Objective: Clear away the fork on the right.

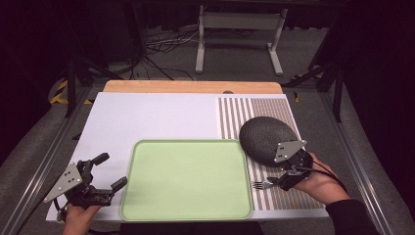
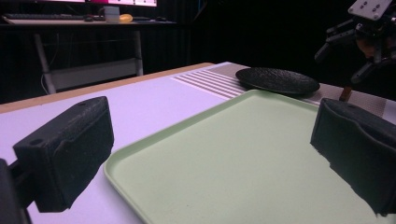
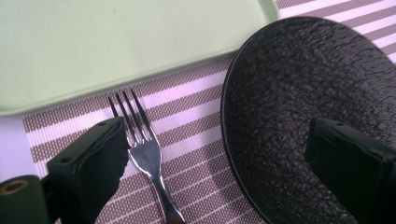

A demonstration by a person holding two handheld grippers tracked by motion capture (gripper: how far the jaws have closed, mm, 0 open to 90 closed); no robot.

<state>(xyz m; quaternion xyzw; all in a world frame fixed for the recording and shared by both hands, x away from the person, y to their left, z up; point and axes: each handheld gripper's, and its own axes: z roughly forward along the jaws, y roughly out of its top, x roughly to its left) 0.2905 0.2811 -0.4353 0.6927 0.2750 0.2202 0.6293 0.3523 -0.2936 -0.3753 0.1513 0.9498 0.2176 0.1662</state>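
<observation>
- Fork (image 3: 147, 156) is laid on the striped placemat (image 1: 286, 196) at the table's right side, between the green tray (image 1: 186, 178) and the black plate (image 1: 264, 137), with its tines pointed toward the tray's edge.
- In the right gripper view the fork lies just beside one pad of the right tongs (image 1: 289, 171), and the plate's rim passes between the two pads; the jaws are held apart, with nothing clamped.
- The right tongs are kept low over the placemat, apparently so that either the fork or the plate rim can be taken; which of the two is meant cannot be told for certain from this angle.
- The left tongs (image 1: 107, 172) are held wide apart at the tray's left edge, with nothing between the pads; they seem placed there to steady the tray or simply to wait.
- The tray is set in the middle of the white table (image 1: 156, 117), bare, probably as the place where things are to be gathered.
- The plate is rested on the placemat, touching or just overlapping the tray's far right corner.
- Counted: one fork, one plate, one tray, one placemat, two tongs.
</observation>
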